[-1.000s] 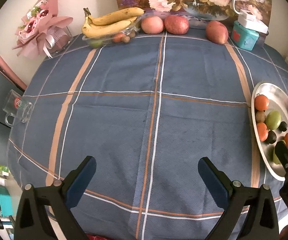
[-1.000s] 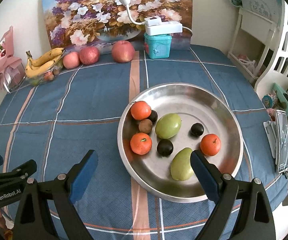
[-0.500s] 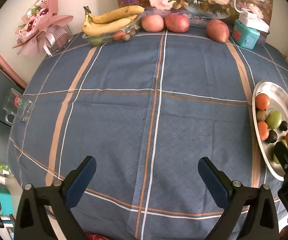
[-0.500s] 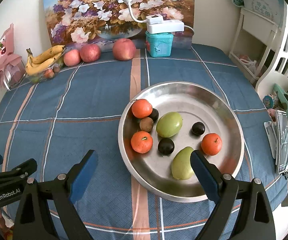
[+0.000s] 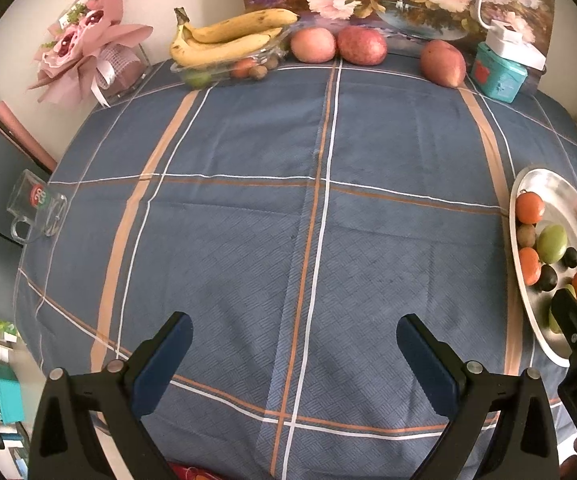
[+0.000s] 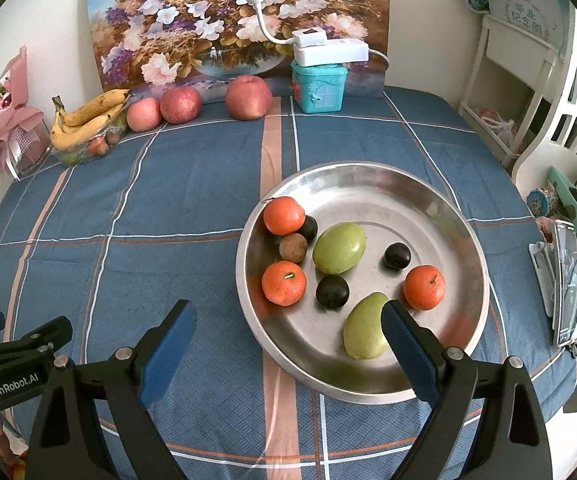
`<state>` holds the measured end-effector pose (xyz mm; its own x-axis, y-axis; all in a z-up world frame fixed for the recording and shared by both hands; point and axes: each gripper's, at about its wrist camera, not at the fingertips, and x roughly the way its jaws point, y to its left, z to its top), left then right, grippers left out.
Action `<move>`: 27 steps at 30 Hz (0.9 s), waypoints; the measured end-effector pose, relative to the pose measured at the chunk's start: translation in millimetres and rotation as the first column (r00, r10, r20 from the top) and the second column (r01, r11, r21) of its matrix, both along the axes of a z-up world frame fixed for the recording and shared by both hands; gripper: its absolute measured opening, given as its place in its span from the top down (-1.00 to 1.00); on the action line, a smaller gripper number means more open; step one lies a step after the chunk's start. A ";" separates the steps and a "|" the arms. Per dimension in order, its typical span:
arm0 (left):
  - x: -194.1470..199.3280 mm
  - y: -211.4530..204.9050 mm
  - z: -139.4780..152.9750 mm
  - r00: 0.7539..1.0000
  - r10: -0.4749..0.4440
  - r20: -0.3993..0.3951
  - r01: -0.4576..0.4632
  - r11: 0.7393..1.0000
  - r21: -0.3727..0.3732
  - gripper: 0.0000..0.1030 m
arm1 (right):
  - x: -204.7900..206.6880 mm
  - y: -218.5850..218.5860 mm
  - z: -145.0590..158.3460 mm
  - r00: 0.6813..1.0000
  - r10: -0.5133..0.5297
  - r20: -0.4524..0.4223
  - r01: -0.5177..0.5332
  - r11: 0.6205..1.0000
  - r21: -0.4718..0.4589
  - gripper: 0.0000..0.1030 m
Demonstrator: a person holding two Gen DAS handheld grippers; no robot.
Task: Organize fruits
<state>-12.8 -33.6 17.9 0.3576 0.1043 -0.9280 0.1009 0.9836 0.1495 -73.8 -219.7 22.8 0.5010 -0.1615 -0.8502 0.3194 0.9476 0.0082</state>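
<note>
Both our grippers are wide open and hold nothing: our right gripper [image 6: 288,328] hangs over the near side of the silver plate [image 6: 372,176], and our left gripper [image 5: 294,340] hangs over bare blue tablecloth [image 5: 248,140]. We see oranges [image 6: 283,282], green fruits [image 6: 339,248] and dark plums [image 6: 332,291] mixed on the plate. Three apples [image 6: 248,97] and the bananas [image 6: 88,118] sit far back by the wall, so we cannot tell if sorting is starting or nearly over.
</note>
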 end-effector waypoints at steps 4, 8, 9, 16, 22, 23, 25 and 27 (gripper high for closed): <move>1.4 2.1 0.0 1.000 -0.006 -0.001 0.006 1.000 -0.002 -1.00 | 0.1 -0.3 -0.2 1.000 0.002 0.000 -0.002 1.000 0.000 -0.82; 1.2 2.1 0.0 1.000 -0.006 -0.001 0.006 1.000 -0.002 -1.00 | -0.5 -0.2 -0.9 1.000 0.000 -0.001 0.000 1.000 0.000 -0.82; 1.0 2.1 -0.2 1.000 -0.006 -0.001 0.006 1.000 -0.001 -1.00 | -0.3 -0.2 -0.9 1.000 0.000 -0.002 0.000 1.000 0.000 -0.82; 0.7 2.1 0.2 1.000 -0.004 -0.002 0.004 1.000 0.000 -1.00 | -0.1 -0.7 -0.7 1.000 0.002 -0.002 -0.002 1.000 -0.001 -0.82; 0.5 1.9 0.1 1.000 -0.003 -0.001 0.003 1.000 0.002 -1.00 | -0.6 -0.9 -1.2 1.000 -0.003 -0.003 0.003 1.000 0.001 -0.82; 0.5 1.9 0.2 1.000 -0.003 -0.002 0.003 1.000 0.002 -1.00 | -0.7 -1.3 -1.2 1.000 -0.003 -0.004 0.003 1.000 0.001 -0.82; 0.5 1.9 0.0 1.000 -0.003 -0.001 0.003 1.000 0.002 -1.00 | -1.0 -1.5 -1.8 1.000 -0.007 -0.005 0.007 1.000 0.000 -0.82; 0.9 2.2 -0.1 1.000 -0.003 -0.002 0.003 1.000 0.002 -1.00 | -2.1 -2.4 -2.9 1.000 -0.012 -0.010 0.012 1.000 -0.003 -0.82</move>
<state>-11.9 -31.3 17.8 0.3561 0.1049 -0.9285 0.1046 0.9830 0.1512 -75.9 -222.1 19.9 0.4907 -0.1695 -0.8547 0.3305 0.9438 0.0026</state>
